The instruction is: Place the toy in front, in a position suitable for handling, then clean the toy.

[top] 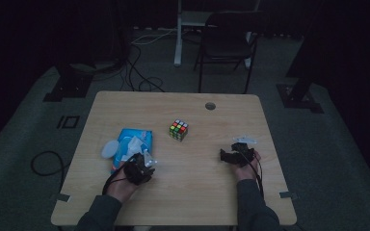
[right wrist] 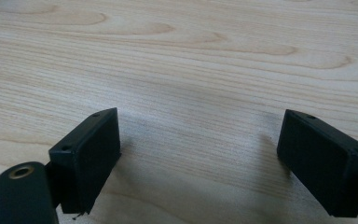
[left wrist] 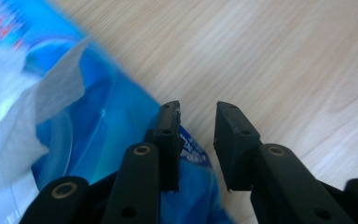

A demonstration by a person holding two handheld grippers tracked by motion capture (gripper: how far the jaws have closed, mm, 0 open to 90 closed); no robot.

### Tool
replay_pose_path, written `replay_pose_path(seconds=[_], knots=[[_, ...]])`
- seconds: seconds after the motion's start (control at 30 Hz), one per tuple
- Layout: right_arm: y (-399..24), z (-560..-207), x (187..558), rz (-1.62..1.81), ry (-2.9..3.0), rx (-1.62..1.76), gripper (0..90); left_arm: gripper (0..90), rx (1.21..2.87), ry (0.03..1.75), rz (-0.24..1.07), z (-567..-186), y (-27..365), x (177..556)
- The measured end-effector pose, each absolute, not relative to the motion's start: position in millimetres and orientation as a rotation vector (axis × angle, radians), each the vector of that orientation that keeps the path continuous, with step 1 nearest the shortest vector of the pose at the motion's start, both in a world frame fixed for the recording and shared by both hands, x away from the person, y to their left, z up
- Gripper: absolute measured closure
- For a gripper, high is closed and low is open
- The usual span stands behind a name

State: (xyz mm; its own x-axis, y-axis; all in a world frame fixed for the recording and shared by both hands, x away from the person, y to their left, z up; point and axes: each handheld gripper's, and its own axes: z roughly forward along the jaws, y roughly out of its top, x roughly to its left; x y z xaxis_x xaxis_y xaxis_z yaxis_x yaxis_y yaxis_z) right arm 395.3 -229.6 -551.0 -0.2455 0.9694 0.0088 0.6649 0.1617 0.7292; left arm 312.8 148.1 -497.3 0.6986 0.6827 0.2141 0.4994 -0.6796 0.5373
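High view: my left hand-held gripper sits at the near edge of the blue wipes pack, which lies left of centre on the surface, a white wipe pulled up from its opening. Left gripper view: jaws narrowed with a gap between them, nothing pinched; the pack's corner lies under the left jaw, so I judge I'm lining up to grab. My right hand-held gripper rests wide open on bare wood, parked clear. Rubik's cube stands apart mid-surface.
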Motion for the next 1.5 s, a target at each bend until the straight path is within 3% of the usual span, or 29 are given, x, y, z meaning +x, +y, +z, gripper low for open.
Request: replay_pose_path(seconds=[0.3,0.47,0.83,1.5], knots=[[-229.0,-550.9,395.1,0.868,1.988,1.538,13.1,65.8,2.351,1.090,0.627,-498.5,188.0,323.7],[-228.3,-550.9,395.4,0.877,2.007,1.516,13.7,57.7,2.271,1.006,0.576,-499.4,182.5,318.8],[-227.9,-550.6,395.3,0.888,2.014,1.500,17.5,50.7,2.124,0.979,0.521,-520.0,178.4,315.2],[-224.4,-551.0,395.6,0.893,2.048,1.474,13.0,48.2,2.147,1.004,0.460,-540.6,172.9,322.2]])
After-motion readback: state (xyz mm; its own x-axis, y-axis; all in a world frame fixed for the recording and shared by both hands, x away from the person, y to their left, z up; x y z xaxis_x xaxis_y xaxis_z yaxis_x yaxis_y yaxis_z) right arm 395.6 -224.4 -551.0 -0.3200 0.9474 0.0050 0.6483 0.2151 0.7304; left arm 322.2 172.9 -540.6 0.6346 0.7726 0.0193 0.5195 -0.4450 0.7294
